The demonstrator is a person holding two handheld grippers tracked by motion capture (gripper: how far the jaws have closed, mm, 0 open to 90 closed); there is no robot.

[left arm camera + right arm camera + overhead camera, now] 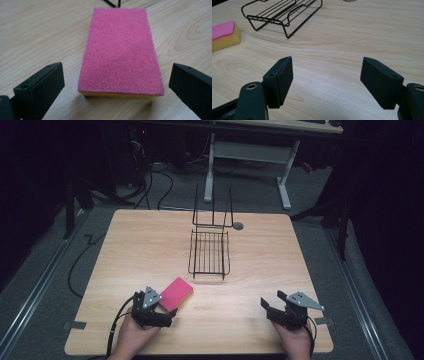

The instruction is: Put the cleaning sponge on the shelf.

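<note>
A pink sponge with a yellow underside lies flat on the wooden table, front left. My left gripper sits just behind its near end, open. In the left gripper view the sponge lies ahead of the gripper, and both black jaws stand wide of its near corners without touching it. My right gripper rests near the front right, open, with bare wood between its jaws. In that view the sponge is far left.
A black wire rack stands at the table's middle back, with an upright wire frame behind it; the rack is also in the right gripper view. A grey grommet sits near the far edge. A white desk frame stands beyond the table.
</note>
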